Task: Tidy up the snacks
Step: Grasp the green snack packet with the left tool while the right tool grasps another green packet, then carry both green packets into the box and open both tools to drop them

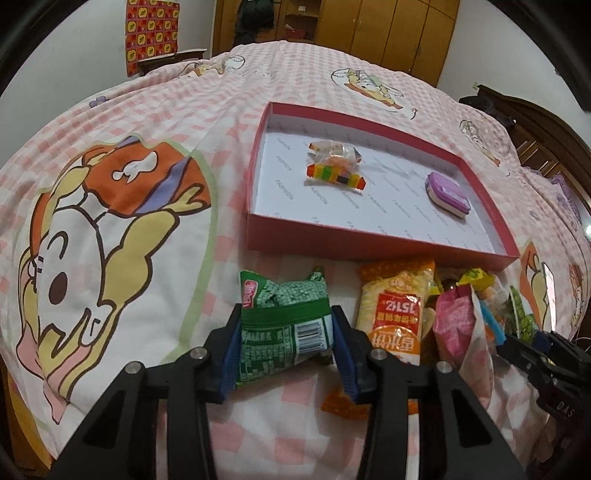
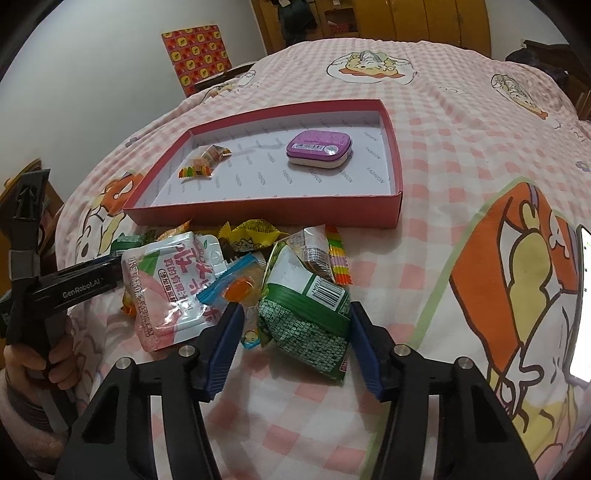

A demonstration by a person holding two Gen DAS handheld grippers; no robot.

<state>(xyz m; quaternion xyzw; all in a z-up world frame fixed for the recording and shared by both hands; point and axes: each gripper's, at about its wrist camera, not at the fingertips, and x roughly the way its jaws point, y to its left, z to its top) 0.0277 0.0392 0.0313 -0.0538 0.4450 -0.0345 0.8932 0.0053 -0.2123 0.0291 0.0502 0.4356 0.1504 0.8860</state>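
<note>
A red shallow box [image 1: 369, 242] [image 2: 266, 214] lies on the bed, holding a rainbow candy [image 1: 334, 176] [image 2: 195, 171], a clear wrapped candy [image 1: 334, 149] and a purple tin [image 1: 447, 192] [image 2: 318, 147]. A pile of snacks sits in front of it. My left gripper [image 1: 286, 321] is shut on a green packet [image 1: 284, 325]. My right gripper [image 2: 295, 317] is open around another green packet [image 2: 306, 314], with the right finger touching it and a gap on the left. The left gripper also shows in the right wrist view [image 2: 85, 282].
The pile holds a yellow-orange packet [image 1: 397, 314], a pink packet [image 1: 452, 321], a white-pink pouch [image 2: 170, 291], a blue-wrapped jelly [image 2: 236, 284] and small candies. The pink checked bedspread [image 1: 147, 129] covers the bed. Wooden wardrobes [image 1: 388, 26] stand behind.
</note>
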